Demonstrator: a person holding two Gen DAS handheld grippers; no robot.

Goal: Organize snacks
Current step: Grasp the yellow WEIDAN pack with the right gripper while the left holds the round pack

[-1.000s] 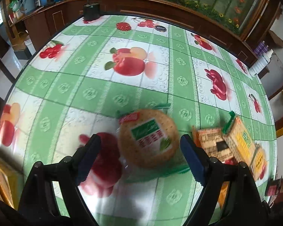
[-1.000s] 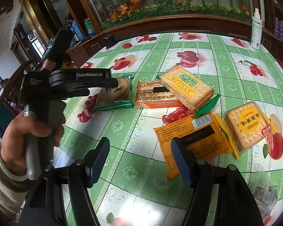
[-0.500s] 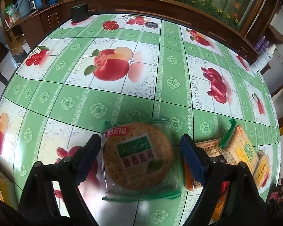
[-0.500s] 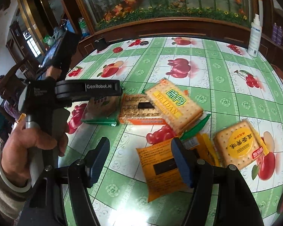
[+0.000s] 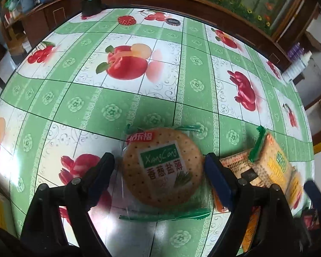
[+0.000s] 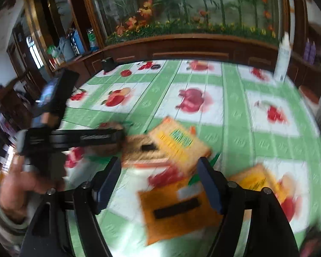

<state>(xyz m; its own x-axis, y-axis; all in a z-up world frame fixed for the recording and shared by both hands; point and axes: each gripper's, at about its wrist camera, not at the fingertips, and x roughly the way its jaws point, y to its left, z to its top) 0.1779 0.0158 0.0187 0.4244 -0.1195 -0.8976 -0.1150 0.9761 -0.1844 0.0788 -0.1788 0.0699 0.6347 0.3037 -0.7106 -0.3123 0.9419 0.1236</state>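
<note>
Round pack point(image 5: 163, 167): flat on the tablecloth point(image 5: 126, 98), clear wrapper with green serrated ends, label reading "XiangCong"; it sits between the two fingers of the left gripper point(image 5: 159, 166). Sharper and larger than a second ago, when it was blurred.
Left gripper: fingers spread wide, one either side of the round pack, pads close to the wrapper; contact cannot be told. Lower and nearer the pack than half a second ago.
Brown pack point(image 5: 235, 165): flat, just right of the round pack, partly behind the left gripper's right finger point(image 5: 218, 177).
WEIDAN pack point(image 5: 274, 165): square, green-ended, lying over the brown pack's far edge.
Orange pack point(image 6: 177, 212): flat, nearest the right gripper point(image 6: 158, 182), black bar on its face; blurred.
Yellow pack point(image 6: 261, 182): right of the orange pack, blurred.
Right gripper: fingers apart, holding nothing, above the cloth before the orange pack. View now motion-blurred, unlike half a second ago; packs appear nearer.
Left hand point(image 6: 21, 184): wrapped round the left gripper's handle, seen from the right wrist.
Bottle point(image 6: 283, 62): white, upright at the table's far right edge.
</note>
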